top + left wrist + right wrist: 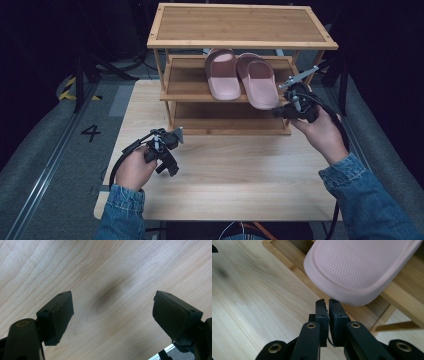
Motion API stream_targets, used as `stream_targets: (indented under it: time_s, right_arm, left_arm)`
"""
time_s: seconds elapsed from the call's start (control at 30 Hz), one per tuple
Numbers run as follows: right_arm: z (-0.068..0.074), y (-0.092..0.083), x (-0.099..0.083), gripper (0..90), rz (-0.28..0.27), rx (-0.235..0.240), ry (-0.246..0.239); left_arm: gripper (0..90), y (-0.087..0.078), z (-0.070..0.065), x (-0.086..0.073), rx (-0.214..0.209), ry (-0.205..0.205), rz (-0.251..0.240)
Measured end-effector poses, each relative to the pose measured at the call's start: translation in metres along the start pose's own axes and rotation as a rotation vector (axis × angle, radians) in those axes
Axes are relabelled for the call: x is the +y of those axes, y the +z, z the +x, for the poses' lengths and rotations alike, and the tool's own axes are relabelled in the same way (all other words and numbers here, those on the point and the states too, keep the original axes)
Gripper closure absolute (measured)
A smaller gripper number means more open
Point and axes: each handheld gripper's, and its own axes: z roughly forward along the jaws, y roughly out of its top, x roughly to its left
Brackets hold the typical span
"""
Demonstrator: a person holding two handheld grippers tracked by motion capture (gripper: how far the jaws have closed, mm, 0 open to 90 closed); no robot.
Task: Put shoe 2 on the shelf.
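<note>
Pink slipper [362, 272], on rack shelf [190, 92]: likely light, soft foam, flexible; best pinched at heel rim. Right claw [328, 305] pressed together, empty, just beside heel. Left claw [112, 315] spread over tabletop [100, 265].

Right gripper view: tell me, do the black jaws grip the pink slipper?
No, the right gripper is shut with nothing between its jaws, just below the pink foam slipper.

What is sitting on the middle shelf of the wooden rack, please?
Two pink slippers lie side by side on the middle shelf; the top shelf covers their far ends.
</note>
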Motion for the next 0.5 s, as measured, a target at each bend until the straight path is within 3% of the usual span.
stream_targets:
  time_s: [0.4, 0.5]
  right_arm:
    - [-0.003, 0.024, 0.026, 86.8, 0.011, 0.019, 0.007]
    - [-0.003, 0.028, 0.032, 87.0, 0.02, 0.026, 0.004]
  left_arm:
    - [17.2, 0.001, 0.001, -0.007, -0.001, -0.011, -0.003]
    - [17.5, 0.003, 0.001, -0.014, -0.008, -0.03, 0.003]
